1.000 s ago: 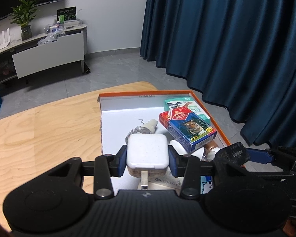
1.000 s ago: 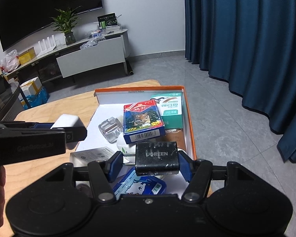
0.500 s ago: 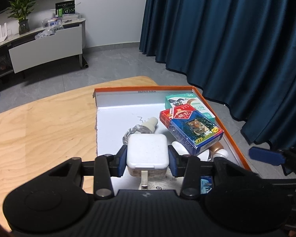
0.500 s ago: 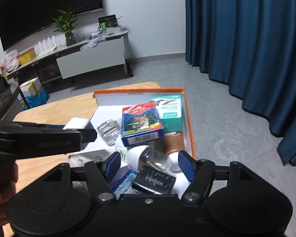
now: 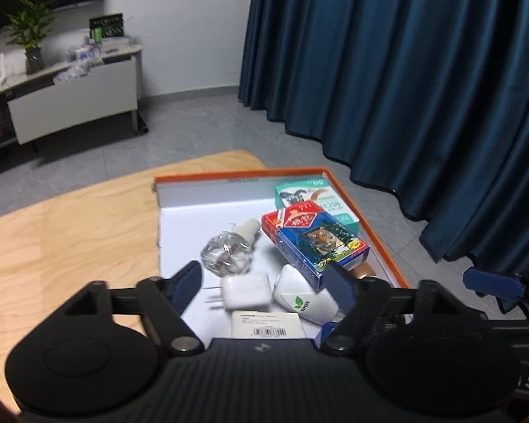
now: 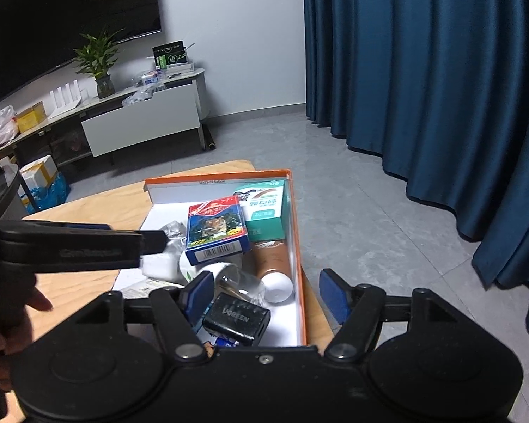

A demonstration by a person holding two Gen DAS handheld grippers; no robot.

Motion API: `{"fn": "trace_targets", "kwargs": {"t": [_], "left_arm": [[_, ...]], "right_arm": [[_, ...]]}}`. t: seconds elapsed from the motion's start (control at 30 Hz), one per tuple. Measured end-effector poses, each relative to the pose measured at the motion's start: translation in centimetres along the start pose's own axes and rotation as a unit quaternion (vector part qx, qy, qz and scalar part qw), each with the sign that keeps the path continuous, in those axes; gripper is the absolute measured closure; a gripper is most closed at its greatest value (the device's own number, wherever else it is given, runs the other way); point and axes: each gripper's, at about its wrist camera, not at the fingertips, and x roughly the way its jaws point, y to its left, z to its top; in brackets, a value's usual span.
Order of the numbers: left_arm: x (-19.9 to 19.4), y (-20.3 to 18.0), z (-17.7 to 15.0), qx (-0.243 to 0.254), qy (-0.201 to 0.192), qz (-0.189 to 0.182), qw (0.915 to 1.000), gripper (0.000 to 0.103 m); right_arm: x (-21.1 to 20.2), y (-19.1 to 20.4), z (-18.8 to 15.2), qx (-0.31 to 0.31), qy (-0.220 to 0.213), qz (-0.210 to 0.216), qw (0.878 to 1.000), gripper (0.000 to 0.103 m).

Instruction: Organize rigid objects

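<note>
The white charger (image 5: 245,292) lies on its side on the white floor of the orange-rimmed box (image 5: 377,236), prongs pointing left, just in front of the left gripper (image 5: 266,283), whose blue pads stand wide apart and hold nothing. The black charger (image 6: 237,318) marked UGREEN lies tilted in the near end of the box, below the right gripper (image 6: 266,294), also spread wide and empty. Around them in the box sit a clear faceted bottle (image 5: 229,253), a white bottle with a green leaf mark (image 5: 305,299), a blue and red card box (image 5: 314,241) leaning over it, a teal carton (image 5: 315,201) in the far corner, a brown tube with a white cap (image 6: 273,268) along the right wall, and a flat white labelled pack (image 5: 266,322) at the near edge.

The box rests at the far right corner of a pale wooden worktop (image 5: 63,239). Beyond it lie a grey tiled floor (image 6: 352,194), dark blue curtains (image 5: 405,70), a white wall, a low white cabinet (image 6: 141,120) carrying a potted plant (image 6: 98,63), and a dark television (image 6: 63,17).

The left view is blurred, so print on the packs is hard to read. The left gripper's body hides part of the clear bottle in the right view, and a blue item under the black charger is mostly covered
</note>
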Motion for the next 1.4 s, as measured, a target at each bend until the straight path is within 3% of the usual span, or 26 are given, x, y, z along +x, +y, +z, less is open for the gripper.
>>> {"fn": "trace_targets", "kwargs": {"t": [0.1,0.23,0.5,0.77,1.4], "left_arm": [[-2.3,-0.6,-0.2,0.000,-0.008,0.025,0.9997,0.000],[-5.3,-1.5,-1.0,0.000,-0.006,0.068,0.9977,0.000],[-8.1,-2.2,-4.8,0.001,0.006,0.107,0.9943,0.000],[-8.5,-2.5,-6.6,0.001,0.025,0.105,0.9941,0.000],[-6.0,-1.9,-6.9,-0.020,0.058,0.099,0.9932,0.000]], "right_arm": [[-1.3,-0.5,0.0,0.003,-0.003,0.006,1.000,0.023],[-2.8,-1.4,-0.4,0.014,0.006,0.014,1.000,0.021],[-4.6,-1.5,-2.5,0.009,0.035,0.014,0.999,0.020],[-4.1,-0.6,-4.0,-0.001,0.058,0.017,0.998,0.020],[-0.7,0.0,-4.2,-0.021,0.084,0.018,0.996,0.019]]}}
